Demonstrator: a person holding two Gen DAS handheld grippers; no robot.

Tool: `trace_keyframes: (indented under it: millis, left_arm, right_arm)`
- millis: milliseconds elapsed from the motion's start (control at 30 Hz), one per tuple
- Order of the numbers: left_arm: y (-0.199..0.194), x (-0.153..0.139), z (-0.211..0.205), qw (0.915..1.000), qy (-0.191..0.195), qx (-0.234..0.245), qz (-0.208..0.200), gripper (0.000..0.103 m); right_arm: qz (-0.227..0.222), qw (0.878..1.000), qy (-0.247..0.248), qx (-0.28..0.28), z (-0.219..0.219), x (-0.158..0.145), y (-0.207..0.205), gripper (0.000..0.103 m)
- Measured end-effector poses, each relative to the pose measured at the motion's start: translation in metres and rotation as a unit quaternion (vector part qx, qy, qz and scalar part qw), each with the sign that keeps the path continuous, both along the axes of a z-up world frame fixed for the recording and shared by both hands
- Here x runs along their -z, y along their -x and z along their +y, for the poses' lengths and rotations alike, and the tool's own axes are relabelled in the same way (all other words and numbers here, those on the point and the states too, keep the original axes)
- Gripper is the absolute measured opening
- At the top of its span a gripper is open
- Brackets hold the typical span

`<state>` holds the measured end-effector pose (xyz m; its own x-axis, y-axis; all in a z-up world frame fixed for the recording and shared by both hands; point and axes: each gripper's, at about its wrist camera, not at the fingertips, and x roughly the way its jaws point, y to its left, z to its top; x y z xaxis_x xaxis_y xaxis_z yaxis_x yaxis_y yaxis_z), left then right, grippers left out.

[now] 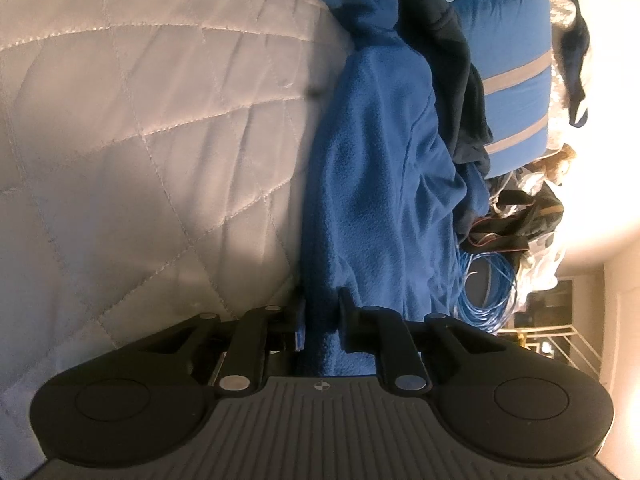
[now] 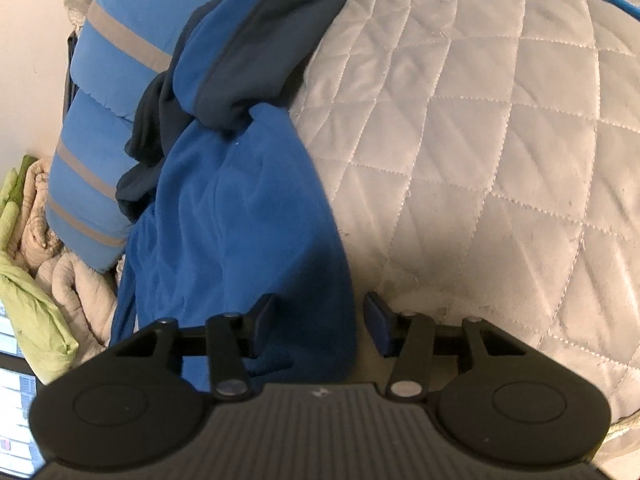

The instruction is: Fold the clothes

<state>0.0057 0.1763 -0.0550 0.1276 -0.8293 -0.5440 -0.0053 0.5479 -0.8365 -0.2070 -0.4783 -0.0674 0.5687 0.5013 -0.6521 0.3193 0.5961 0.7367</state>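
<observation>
A blue fleece garment (image 1: 376, 184) with dark navy trim lies on a grey quilted bedspread (image 1: 140, 128). In the left wrist view my left gripper (image 1: 322, 320) is shut on the fleece's edge, the cloth pinched between its fingers. In the right wrist view the same fleece (image 2: 240, 220) runs down between the fingers of my right gripper (image 2: 320, 320), whose jaws stand apart around the cloth's edge. The navy collar part (image 2: 248, 68) lies further off on the quilt (image 2: 480, 160).
A blue pillow with grey stripes (image 1: 508, 80) lies beyond the fleece, also in the right wrist view (image 2: 104, 80). A coil of blue cable (image 1: 484, 292) and dark clutter sit at the bed's edge. Green and beige bedding (image 2: 36, 264) is bunched at the left.
</observation>
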Motion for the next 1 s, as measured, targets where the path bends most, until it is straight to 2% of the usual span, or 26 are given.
trace_keyframes:
  millis: [67, 133, 200, 300, 367, 500, 733, 1000]
  left_arm:
    - [0.0, 0.0, 0.0, 1.0, -0.001, -0.001, -0.002, 0.015]
    - [0.001, -0.003, -0.002, 0.9999, -0.01, 0.001, -0.007, 0.011]
    - [0.001, -0.011, -0.005, 0.9992, -0.031, 0.005, -0.024, 0.01]
    - [0.002, -0.029, -0.014, 0.9955, -0.072, 0.019, -0.058, 0.009]
    - [0.003, -0.042, -0.016, 0.9945, -0.073, 0.015, -0.074, 0.008]
    - [0.007, -0.081, -0.018, 0.9915, -0.051, 0.004, -0.119, 0.008]
    - [0.022, -0.147, -0.021, 0.9817, -0.035, -0.013, -0.187, 0.007]
    - [0.047, -0.185, -0.016, 0.975, -0.026, -0.028, -0.219, 0.007]
  right_arm:
    - [0.004, 1.0, 0.004, -0.011, 0.004, 0.0, 0.001, 0.032]
    - [0.007, 1.0, 0.009, -0.021, 0.009, 0.0, 0.001, 0.013]
    - [0.004, 0.999, 0.02, -0.031, 0.015, -0.003, 0.0, 0.01]
    - [-0.015, 0.998, 0.053, -0.039, 0.025, -0.02, -0.005, 0.009]
    - [-0.039, 0.996, 0.068, -0.043, 0.03, -0.037, -0.01, 0.008]
    - [-0.086, 0.99, 0.102, -0.044, 0.039, -0.079, -0.018, 0.006]
    - [-0.152, 0.981, 0.118, -0.022, 0.045, -0.142, -0.015, 0.005]
    - [-0.173, 0.977, 0.125, -0.006, 0.045, -0.181, 0.003, 0.005]
